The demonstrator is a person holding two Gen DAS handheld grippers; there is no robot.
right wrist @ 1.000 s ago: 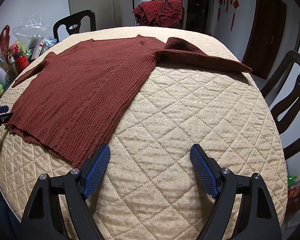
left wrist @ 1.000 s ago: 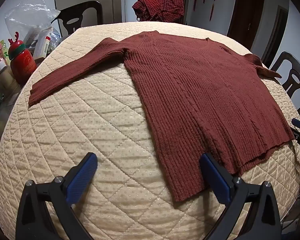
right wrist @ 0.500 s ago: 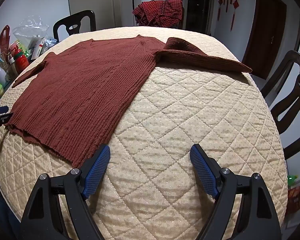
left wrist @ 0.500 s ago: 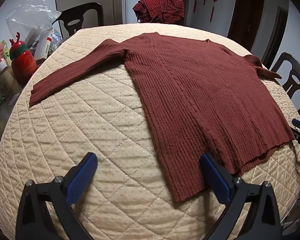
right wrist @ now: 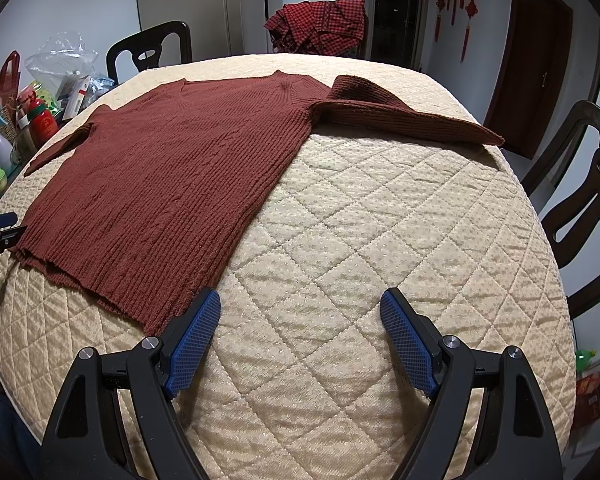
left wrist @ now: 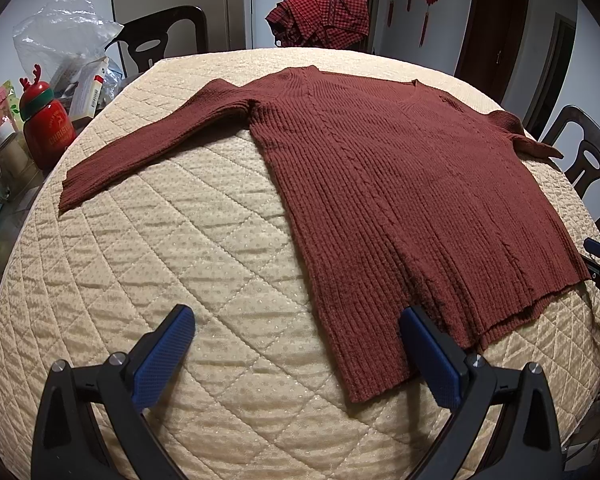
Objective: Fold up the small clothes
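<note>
Quilted table [left wrist: 204, 264], sweater [left wrist: 400, 184], perhaps bottles [left wrist: 46, 128] alongside

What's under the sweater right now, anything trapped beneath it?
The sweater lies flat on the quilted cover, sleeves spread, and only that cover shows around its edges. No bulge hints at anything trapped, but what lies beneath the knit is hidden. Both tongs hover open, off the fabric.

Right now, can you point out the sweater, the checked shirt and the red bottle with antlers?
Maroon ribbed sweater [left wrist: 400, 184]: left wrist view, middle of its body.
Red checked shirt [right wrist: 320, 26]: right wrist view, centre of the crumpled heap beyond the table.
Red bottle with antlers [left wrist: 48, 132]: left wrist view, its red body.
</note>
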